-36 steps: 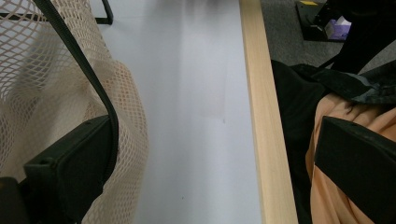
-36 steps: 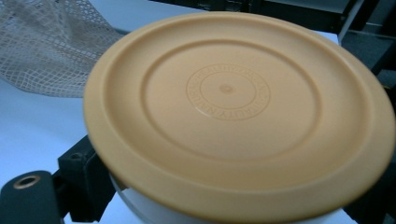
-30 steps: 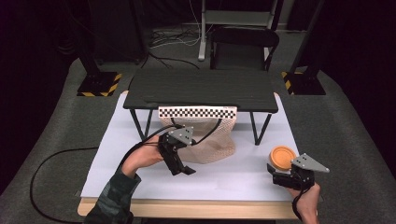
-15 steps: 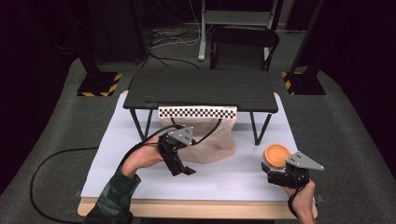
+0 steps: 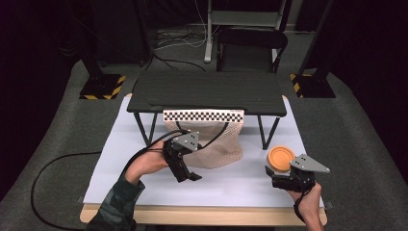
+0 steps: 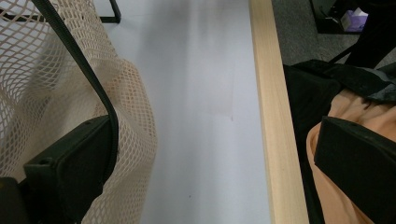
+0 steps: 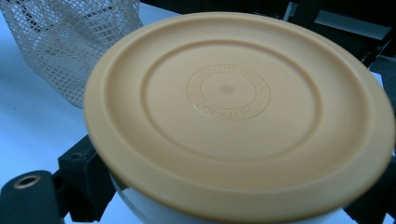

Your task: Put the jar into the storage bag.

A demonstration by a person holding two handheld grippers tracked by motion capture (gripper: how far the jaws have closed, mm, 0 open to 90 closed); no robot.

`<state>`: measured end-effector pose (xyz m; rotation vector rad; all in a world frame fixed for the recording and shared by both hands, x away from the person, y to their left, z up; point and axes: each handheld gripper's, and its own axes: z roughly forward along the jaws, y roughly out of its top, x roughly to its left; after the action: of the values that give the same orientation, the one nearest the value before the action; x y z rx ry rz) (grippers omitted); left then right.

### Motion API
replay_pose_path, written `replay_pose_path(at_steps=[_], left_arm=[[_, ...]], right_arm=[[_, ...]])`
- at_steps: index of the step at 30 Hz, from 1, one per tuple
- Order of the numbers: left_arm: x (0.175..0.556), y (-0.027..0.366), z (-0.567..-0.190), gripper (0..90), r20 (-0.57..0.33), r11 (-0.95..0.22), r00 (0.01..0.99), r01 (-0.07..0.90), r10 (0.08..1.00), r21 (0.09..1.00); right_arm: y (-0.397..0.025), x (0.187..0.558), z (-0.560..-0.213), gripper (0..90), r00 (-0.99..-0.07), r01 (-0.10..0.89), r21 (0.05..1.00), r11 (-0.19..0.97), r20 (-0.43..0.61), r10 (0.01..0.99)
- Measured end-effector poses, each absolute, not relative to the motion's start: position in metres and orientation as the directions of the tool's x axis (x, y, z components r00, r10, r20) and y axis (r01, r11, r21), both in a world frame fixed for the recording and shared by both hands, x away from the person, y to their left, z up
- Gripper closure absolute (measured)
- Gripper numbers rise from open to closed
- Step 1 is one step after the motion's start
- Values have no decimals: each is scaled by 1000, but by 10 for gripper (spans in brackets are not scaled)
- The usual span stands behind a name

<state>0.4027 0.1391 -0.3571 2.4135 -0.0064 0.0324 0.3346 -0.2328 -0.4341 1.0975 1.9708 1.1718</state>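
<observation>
A cream mesh bag hangs from the front edge of a small black table, under a checkered strip. My left gripper is at the bag's lower left with its jaws wide apart. In the left gripper view the mesh bag and its black cord drape against one jaw, and nothing is held by the open left gripper. My right gripper is shut on a white round container with an orange lid, just above the white sheet. The orange lid tilts toward the camera.
The white sheet covers the tabletop, whose wooden front edge runs close to the left gripper. The small table's black legs stand either side of the bag. A dark chair and stands sit behind on the grey floor.
My right gripper has carried the container slightly to the left, toward the bag. The left gripper and the bag have stayed put.
</observation>
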Motion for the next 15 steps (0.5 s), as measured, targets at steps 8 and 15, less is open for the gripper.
replay_pose_path(at_steps=[8, 15], left_arm=[[403, 139, -358, 0, 28, -748, 1000, -16, 3, 664], [400, 140, -357, 0, 46, -745, 999, -31, -1, 666]], right_arm=[[-222, 338, -428, 96, -511, 340, 896, 285, -78, 856], [-212, 343, -423, 96, -533, 327, 897, 298, -85, 842]])
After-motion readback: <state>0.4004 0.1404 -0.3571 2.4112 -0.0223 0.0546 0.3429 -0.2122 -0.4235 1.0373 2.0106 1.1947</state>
